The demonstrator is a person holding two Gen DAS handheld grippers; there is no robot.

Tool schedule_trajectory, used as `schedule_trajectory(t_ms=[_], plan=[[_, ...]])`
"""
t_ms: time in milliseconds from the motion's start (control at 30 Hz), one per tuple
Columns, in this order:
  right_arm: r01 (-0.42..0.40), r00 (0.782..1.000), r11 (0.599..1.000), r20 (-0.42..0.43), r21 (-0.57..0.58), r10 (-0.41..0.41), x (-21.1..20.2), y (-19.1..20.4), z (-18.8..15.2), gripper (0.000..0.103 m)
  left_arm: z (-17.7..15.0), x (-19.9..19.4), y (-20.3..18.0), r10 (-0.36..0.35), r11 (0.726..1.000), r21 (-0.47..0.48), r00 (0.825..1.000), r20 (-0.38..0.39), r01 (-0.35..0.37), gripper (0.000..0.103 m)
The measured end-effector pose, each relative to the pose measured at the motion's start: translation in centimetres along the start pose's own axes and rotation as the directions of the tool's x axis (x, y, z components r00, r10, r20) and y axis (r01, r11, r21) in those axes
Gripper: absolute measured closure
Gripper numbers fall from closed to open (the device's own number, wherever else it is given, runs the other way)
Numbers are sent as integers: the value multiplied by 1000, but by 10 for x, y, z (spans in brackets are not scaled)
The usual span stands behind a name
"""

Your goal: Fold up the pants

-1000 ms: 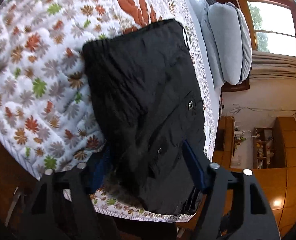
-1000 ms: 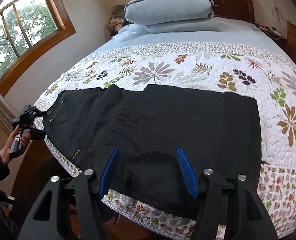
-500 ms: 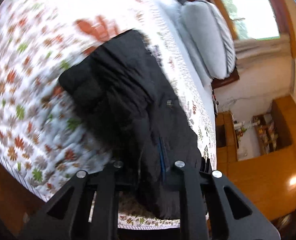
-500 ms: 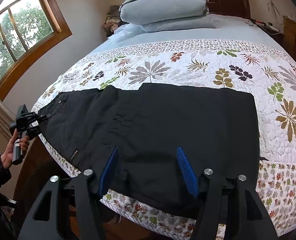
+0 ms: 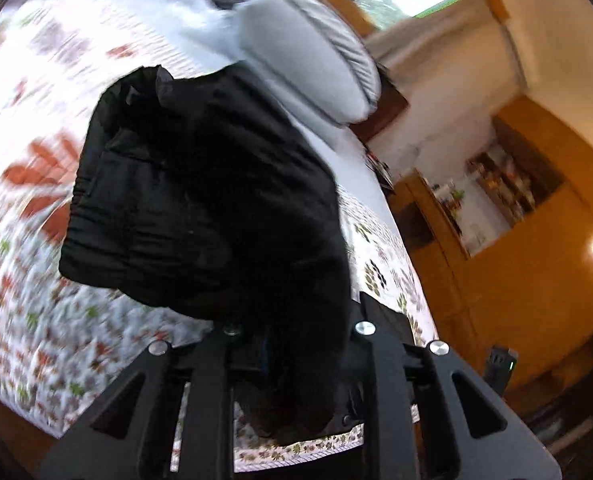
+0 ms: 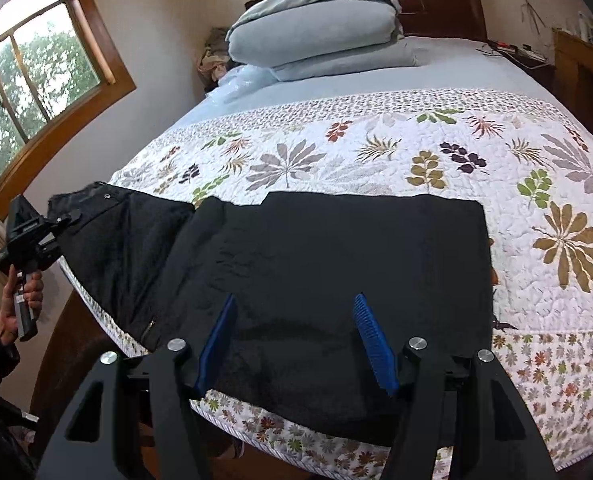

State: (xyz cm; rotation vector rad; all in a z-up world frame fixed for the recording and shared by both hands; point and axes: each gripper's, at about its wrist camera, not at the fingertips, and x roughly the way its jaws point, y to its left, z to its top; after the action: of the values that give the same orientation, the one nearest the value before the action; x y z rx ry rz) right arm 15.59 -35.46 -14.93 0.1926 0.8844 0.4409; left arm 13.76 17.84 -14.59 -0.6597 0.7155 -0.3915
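Note:
Black pants lie across the near part of the floral quilt, folded lengthwise, waist end at the left. My left gripper is shut on the waist end and holds it raised off the bed's left edge. In the left wrist view the lifted cloth bunches over the gripper and hides its fingertips. My right gripper is open, its blue pads spread just above the pants' near edge, touching nothing that I can tell.
The floral quilt covers the bed's near half. Grey pillows are stacked at the headboard. A window is at the left wall. Wooden cabinets stand beyond the bed in the left wrist view.
My left gripper closed on the waist end and lifted it up off the bed edge, bunching the cloth. The right gripper stayed open and moved slightly closer over the pants.

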Motion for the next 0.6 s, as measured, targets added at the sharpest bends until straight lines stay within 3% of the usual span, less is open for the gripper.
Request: schedule_trajectory(t_ms=[300,600], plan=[[-23,999,999,40,40,22,-14,-15,12,41,-18,55,-96,-82,971,214,987,-135,110,79],[-187,982,968,60,170,179,-11,-32,26,40,-73,117,-143,-27,911,394,969,-246,125,76]])
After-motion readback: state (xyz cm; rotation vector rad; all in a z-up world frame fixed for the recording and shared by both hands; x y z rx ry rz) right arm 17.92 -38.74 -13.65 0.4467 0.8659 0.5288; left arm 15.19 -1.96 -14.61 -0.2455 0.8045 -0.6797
